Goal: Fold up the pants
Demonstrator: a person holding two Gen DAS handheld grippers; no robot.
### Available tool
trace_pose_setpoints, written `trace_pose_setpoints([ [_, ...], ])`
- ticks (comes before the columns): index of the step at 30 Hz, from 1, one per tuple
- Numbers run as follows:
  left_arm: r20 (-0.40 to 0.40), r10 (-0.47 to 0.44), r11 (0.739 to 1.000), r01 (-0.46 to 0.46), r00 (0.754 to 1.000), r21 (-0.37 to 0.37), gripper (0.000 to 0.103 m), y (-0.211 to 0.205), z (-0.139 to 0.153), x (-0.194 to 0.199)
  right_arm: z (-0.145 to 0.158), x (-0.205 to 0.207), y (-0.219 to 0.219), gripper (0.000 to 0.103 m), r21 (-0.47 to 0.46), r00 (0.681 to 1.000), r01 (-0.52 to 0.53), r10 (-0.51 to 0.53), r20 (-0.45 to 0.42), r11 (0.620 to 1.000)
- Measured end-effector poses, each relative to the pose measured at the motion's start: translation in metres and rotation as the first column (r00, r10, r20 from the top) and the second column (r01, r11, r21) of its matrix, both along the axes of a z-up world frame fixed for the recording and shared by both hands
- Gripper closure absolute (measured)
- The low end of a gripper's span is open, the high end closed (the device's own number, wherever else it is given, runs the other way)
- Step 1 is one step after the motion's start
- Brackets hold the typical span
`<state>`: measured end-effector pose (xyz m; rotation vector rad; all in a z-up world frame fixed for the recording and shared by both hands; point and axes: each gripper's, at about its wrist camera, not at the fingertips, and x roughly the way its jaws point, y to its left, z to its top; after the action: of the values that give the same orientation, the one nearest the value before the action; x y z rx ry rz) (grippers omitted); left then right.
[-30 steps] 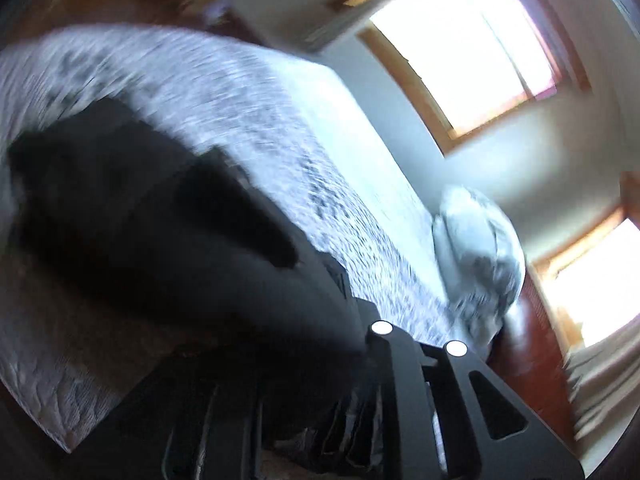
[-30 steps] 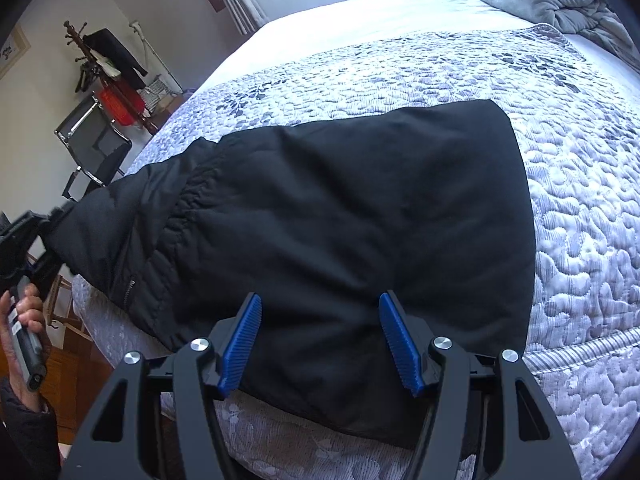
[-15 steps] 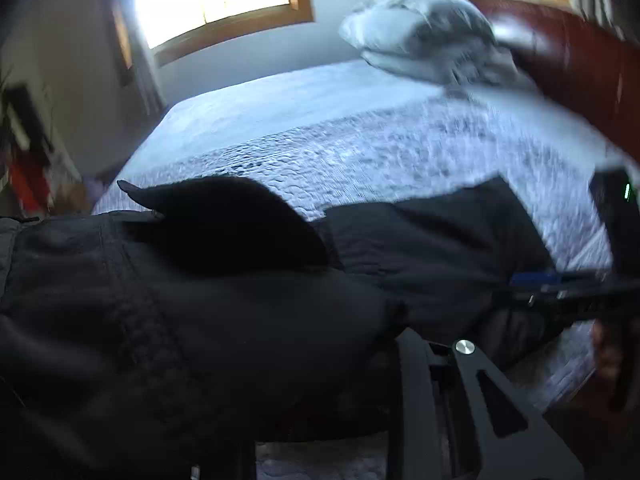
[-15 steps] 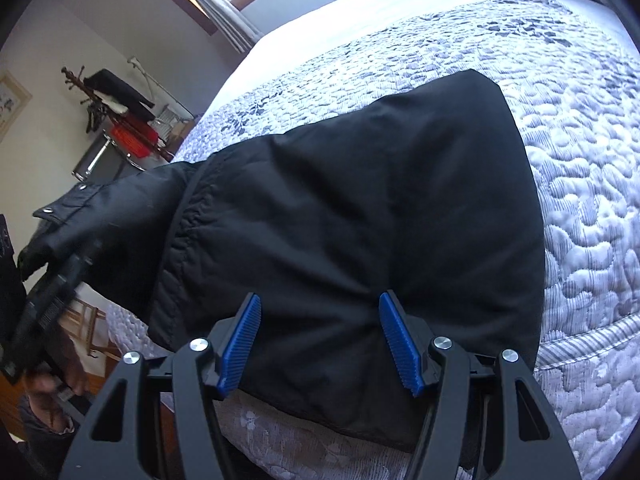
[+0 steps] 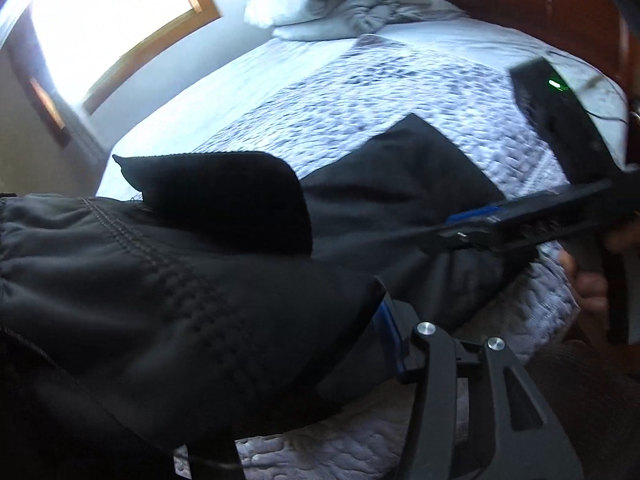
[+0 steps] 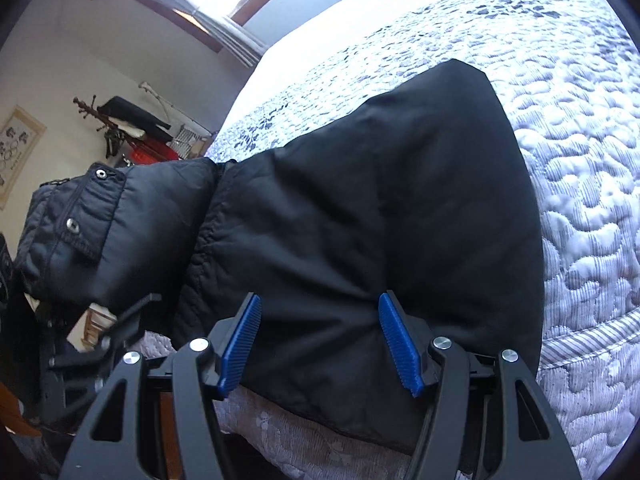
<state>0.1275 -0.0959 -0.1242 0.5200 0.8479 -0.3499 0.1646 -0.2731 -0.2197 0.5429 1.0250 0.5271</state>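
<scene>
Clamping black pants [image 5: 168,304], left tongs [image 5: 384,328] lift the waistband.

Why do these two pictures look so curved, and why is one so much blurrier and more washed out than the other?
Both views come through fisheye lenses, so the bed edge bows. In the left wrist view the window is blown out to white, and the pants held close to the lens look soft and blurred. The right wrist view is sharper: the quilt stitching and the right gripper, its blue pads apart, show crisply.
</scene>
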Motion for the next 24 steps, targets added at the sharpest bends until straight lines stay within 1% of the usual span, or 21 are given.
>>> trace_pose_setpoints([
  [3,-0.023,-0.074,0.997,0.074,0.997,0.025,0.049,-0.015,-0.005,-0.005,-0.001,-0.001,-0.006,0.041,0.021,1.000,0.018,-0.017,-0.010,1.000],
  [6,-0.064,-0.154,0.986,0.157,0.986,0.053,0.046,-0.028,-0.005,-0.009,-0.002,-0.001,-0.012,0.041,0.046,0.999,0.035,-0.034,-0.022,0.998],
  [8,-0.098,-0.201,0.976,0.207,0.975,0.060,0.038,-0.035,-0.005,-0.009,-0.003,-0.001,-0.013,0.041,0.054,0.999,0.040,-0.038,-0.029,0.998],
  [9,-0.107,-0.213,0.974,0.219,0.971,0.058,0.037,-0.038,-0.003,-0.009,-0.003,-0.002,-0.012,0.041,0.053,0.999,0.040,-0.039,-0.031,0.998],
  [11,-0.125,-0.233,0.969,0.240,0.964,0.049,0.031,-0.043,-0.002,-0.007,-0.003,-0.001,-0.010,0.041,0.049,0.999,0.039,-0.037,-0.033,0.998],
  [13,-0.143,-0.243,0.969,0.248,0.959,0.016,0.030,-0.042,0.002,-0.006,-0.003,0.000,-0.007,0.041,0.044,0.999,0.040,-0.038,-0.038,0.998],
  [17,-0.160,-0.269,0.963,0.261,0.950,-0.068,0.024,-0.038,0.009,-0.008,-0.003,0.002,-0.002,0.041,0.038,0.998,0.040,-0.039,-0.041,0.998],
  [19,-0.178,-0.302,0.949,0.279,0.936,-0.143,0.023,-0.038,0.014,-0.010,-0.001,0.003,0.000,0.041,0.044,0.998,0.042,-0.040,-0.044,0.998],
  [20,-0.180,-0.323,0.938,0.289,0.929,-0.191,0.022,-0.035,0.019,-0.013,0.001,0.002,-0.001,0.041,0.046,0.998,0.050,-0.048,-0.048,0.998],
  [21,-0.170,-0.329,0.933,0.292,0.929,-0.212,0.019,-0.035,0.021,-0.014,0.003,0.001,-0.005,0.041,0.047,0.997,0.061,-0.059,-0.050,0.997],
  [22,-0.143,-0.331,0.927,0.293,0.933,-0.237,0.013,-0.031,0.025,-0.017,0.006,0.000,-0.008,0.041,0.046,0.996,0.078,-0.076,-0.051,0.996],
  [23,-0.124,-0.331,0.922,0.292,0.936,-0.256,0.012,-0.027,0.027,-0.019,0.008,-0.002,-0.013,0.045,0.035,0.993,0.103,-0.101,-0.056,0.994],
  [24,-0.117,-0.327,0.914,0.282,0.938,-0.293,0.012,-0.021,0.030,-0.018,0.008,-0.002,-0.018,0.049,0.022,0.990,0.125,-0.123,-0.067,0.992],
])
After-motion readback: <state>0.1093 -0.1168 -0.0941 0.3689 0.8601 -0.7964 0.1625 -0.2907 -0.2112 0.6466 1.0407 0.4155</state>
